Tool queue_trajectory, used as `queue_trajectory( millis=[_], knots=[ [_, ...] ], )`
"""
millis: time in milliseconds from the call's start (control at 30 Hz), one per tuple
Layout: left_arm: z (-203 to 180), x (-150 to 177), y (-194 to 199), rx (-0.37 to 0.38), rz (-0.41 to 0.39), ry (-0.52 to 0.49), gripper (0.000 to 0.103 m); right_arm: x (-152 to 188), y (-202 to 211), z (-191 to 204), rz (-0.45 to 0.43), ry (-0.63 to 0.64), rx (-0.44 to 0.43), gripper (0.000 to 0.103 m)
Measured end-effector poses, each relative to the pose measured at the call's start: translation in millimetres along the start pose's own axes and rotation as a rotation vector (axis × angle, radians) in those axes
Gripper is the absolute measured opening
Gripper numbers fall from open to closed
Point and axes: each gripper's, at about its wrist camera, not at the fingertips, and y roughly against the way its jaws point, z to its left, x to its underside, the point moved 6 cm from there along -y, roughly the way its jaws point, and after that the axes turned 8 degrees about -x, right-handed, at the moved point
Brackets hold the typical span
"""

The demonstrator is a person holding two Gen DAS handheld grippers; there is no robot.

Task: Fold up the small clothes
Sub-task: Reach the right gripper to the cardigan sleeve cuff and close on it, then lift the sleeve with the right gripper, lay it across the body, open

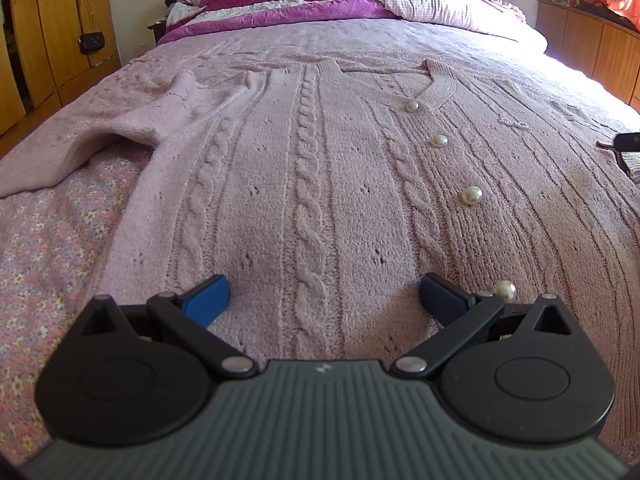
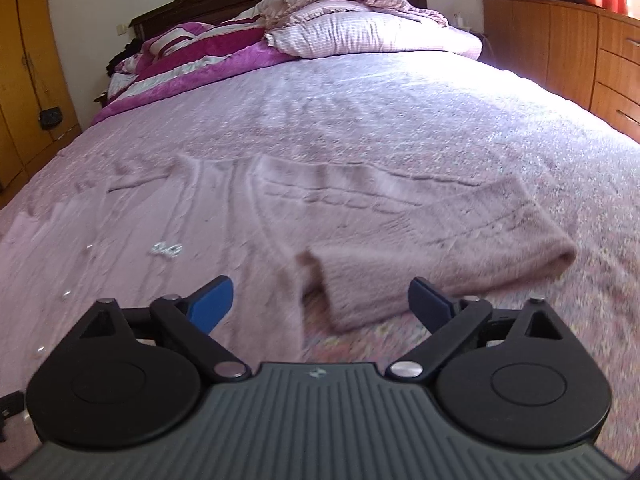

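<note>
Bedroom, pink bedspread (image 1: 48, 240) with pillows at frame top. Left wrist view: pink cardigan (image 1: 304, 168) lies flat, buttoned, filling frame centre; left gripper (image 1: 324, 300) spread wide and empty, low over the hem, best pinching both layers at the edge. Right wrist view, blurred: right gripper (image 2: 320, 300) gaping, empty, aimed at the sleeve (image 2: 440, 252) right of centre.

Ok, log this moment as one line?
stage: pre-grasp | left gripper: open, over cardigan hem | right gripper: open, at sleeve | cardigan: flat, unfolded on bed
</note>
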Motion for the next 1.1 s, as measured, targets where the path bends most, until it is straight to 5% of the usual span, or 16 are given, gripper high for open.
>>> queue_trajectory(
  millis=[367,700,967,1100],
  knots=[
    [0,0,0,-0.004,-0.008,-0.004,0.103,-3,-47,-18,0.016,0.075,0.085,0.080],
    [0,-3,-1,-0.002,0.005,-0.007,0.103,-16,-44,-38,0.028,-0.005,0.137,0.014],
    [6,-12,2,0.032,0.035,-0.014,0.103,-49,-25,-26,-0.004,-0.139,0.031,0.011],
    [14,-20,4,-0.009,0.027,-0.035,0.103,-67,-15,-9,-0.021,-0.191,-0.041,0.011]
  ],
)
